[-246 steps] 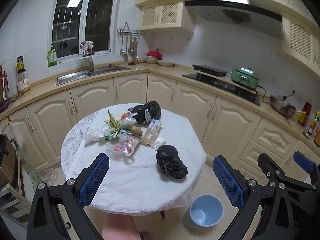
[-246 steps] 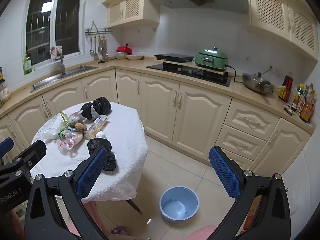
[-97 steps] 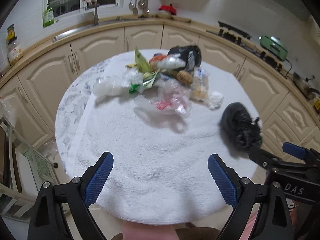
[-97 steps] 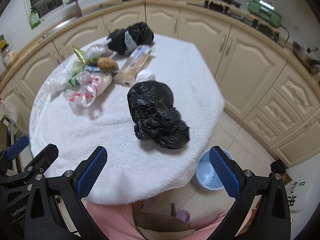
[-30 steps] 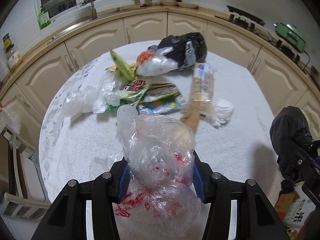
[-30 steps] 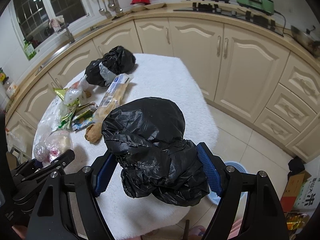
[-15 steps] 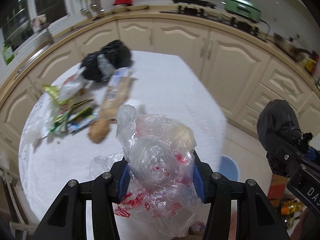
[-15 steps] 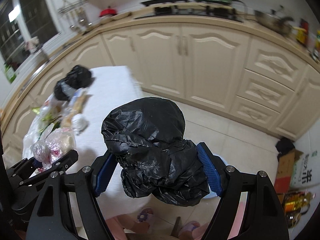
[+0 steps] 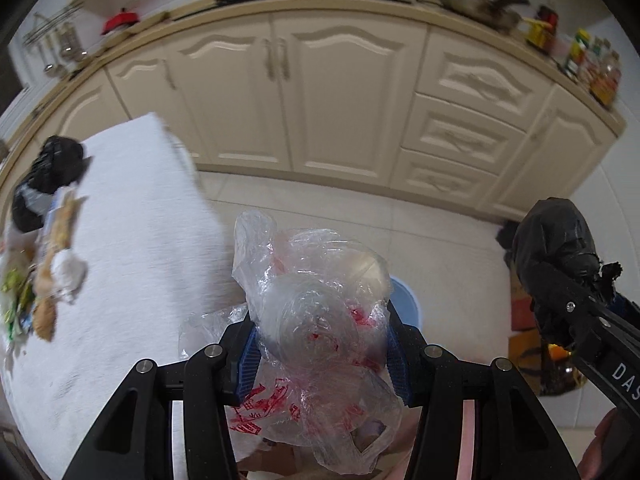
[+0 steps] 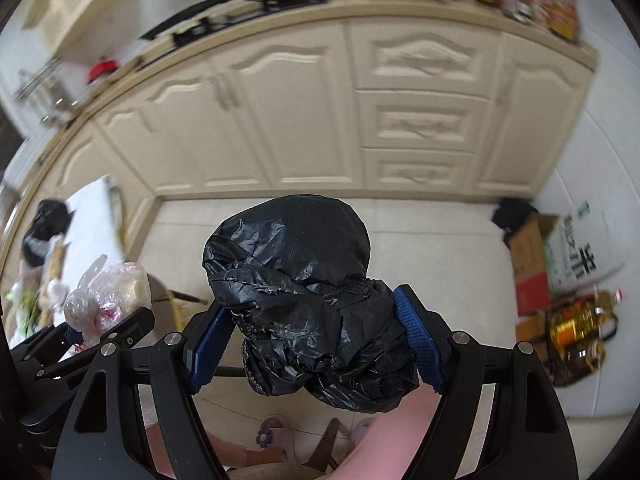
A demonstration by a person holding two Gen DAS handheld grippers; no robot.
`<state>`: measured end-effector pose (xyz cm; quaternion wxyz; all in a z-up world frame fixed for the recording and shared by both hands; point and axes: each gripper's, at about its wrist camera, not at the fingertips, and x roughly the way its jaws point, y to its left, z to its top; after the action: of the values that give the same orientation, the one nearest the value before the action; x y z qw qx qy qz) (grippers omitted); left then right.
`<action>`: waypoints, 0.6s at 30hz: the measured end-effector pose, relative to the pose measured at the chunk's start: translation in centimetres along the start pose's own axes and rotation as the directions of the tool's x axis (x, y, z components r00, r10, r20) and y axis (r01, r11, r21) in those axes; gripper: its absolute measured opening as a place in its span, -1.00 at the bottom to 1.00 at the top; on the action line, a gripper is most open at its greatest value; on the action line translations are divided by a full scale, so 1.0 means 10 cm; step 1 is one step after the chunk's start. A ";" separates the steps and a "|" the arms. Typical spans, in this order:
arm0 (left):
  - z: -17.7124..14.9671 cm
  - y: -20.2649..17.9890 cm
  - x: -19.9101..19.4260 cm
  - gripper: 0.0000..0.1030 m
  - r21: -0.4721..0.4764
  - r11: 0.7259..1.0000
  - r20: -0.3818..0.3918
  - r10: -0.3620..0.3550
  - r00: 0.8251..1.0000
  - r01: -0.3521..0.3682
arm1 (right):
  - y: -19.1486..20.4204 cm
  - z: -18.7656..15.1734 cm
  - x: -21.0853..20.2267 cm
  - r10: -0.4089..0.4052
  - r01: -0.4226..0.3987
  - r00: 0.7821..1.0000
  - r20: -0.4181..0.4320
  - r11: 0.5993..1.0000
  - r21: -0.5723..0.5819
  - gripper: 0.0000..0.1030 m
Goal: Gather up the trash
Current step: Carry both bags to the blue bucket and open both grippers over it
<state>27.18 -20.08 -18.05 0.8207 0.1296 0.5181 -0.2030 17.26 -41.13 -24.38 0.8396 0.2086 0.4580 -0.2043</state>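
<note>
My left tongs (image 9: 320, 344) are clamped on a crumpled clear plastic bag with red print (image 9: 316, 320), held above the round pale-blue plastic bin (image 9: 406, 300) on the floor. My right tongs (image 10: 316, 344) grip a knotted black plastic rubbish bag (image 10: 304, 304), to the right of the clear bag. The white cloth-covered desk (image 9: 136, 240) lies left of that bin, with another black bag (image 9: 48, 176) and wrappers (image 9: 48, 272) on it.
</note>
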 end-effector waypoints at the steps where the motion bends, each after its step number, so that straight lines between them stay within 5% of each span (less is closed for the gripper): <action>1: 0.05 -0.03 0.07 -0.03 0.013 1.000 -0.010 -0.008 1.000 0.008 | -0.11 0.00 0.04 -0.010 0.010 1.000 -0.010 1.000 0.023 0.54; 7: 0.33 -0.27 0.42 0.07 0.072 0.997 -0.040 -0.036 0.999 0.039 | -0.51 0.00 0.21 -0.047 0.052 0.997 -0.055 0.994 0.098 0.54; 11: 0.45 -0.40 0.57 0.79 0.117 0.993 -0.027 0.015 1.000 -0.011 | -0.69 0.00 0.27 -0.054 0.065 0.995 -0.081 0.989 0.134 0.54; 18: 0.55 -0.34 0.78 0.80 0.097 0.995 -0.058 0.034 0.998 -0.028 | -0.71 0.00 0.39 -0.051 0.065 0.993 -0.105 0.989 0.135 0.54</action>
<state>32.97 -27.00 -22.73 0.8007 0.1831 0.5299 -0.2111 15.42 -47.62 -28.83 0.7927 0.2630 0.4904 -0.2489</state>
